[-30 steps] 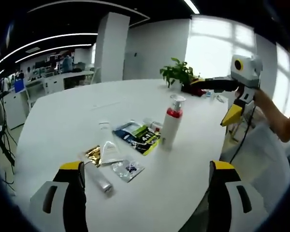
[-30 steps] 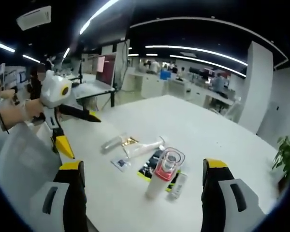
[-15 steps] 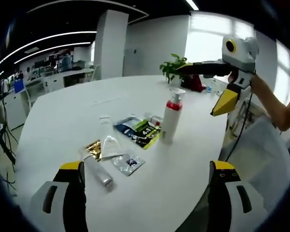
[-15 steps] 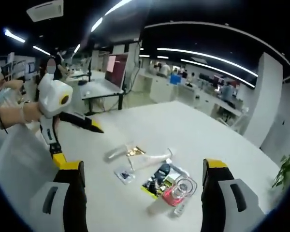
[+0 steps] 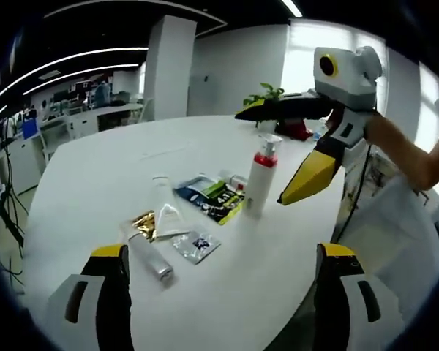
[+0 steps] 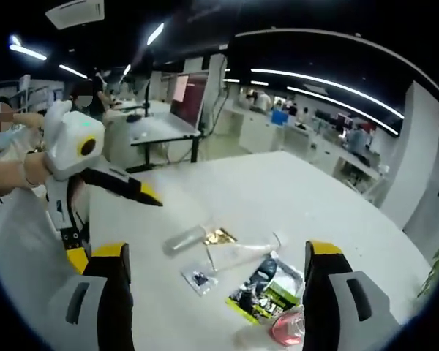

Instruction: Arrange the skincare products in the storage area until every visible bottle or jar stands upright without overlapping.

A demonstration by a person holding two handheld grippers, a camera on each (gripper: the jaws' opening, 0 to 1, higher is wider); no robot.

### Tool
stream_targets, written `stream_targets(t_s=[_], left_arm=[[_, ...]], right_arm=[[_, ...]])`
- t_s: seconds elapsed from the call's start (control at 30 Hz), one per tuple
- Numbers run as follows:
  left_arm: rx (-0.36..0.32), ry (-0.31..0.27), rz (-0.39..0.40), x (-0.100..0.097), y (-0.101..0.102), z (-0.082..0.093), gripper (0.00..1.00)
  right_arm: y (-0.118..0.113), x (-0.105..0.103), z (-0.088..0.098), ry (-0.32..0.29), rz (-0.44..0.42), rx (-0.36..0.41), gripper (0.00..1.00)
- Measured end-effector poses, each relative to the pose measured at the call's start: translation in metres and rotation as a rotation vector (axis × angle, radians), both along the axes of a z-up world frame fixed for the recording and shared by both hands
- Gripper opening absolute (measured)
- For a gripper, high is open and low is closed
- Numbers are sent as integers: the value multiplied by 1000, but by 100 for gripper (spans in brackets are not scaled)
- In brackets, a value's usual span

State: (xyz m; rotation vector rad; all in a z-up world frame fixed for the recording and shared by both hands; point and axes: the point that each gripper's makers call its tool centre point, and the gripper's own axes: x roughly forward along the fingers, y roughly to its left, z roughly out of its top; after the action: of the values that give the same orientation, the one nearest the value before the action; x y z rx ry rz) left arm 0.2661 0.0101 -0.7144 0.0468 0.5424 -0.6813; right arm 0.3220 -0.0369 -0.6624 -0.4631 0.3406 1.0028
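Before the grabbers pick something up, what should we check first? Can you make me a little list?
1. Pump bottle standing up: ok.
2. Silver tube standing up: not ok, it lies flat on the table.
3. Clear tube standing up: not ok, it lies flat.
4. Left gripper jaws open and empty: ok.
5. Right gripper jaws open, close to the pump bottle: ok.
6. Packets out of the way: not ok, they lie beside the bottle.

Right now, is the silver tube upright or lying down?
Lying down: the silver tube rests flat on the table, while the pump bottle stands upright.
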Motion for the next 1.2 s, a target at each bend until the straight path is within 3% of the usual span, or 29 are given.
stream_targets(t_s=[0.3,0.6,0.83,0.93,1.2], left_arm=[[-6,9,-10,-2,1,-4,98],[-22,26,-4,-2,4,-9,97],[-30,48,-13,-3,2,-13,96],[-52,60,-5,1,5,-13,94],[-38,70,-26,11,11,-15,94]], right_arm=[[22,13,-23,5,-31,7,94],[30,26,-50,84,-129,58,90],[34,38,-70,155,-182,87,80],[38,41,-76,157,-187,88,74],[38,48,-96,208,-253,99,68]])
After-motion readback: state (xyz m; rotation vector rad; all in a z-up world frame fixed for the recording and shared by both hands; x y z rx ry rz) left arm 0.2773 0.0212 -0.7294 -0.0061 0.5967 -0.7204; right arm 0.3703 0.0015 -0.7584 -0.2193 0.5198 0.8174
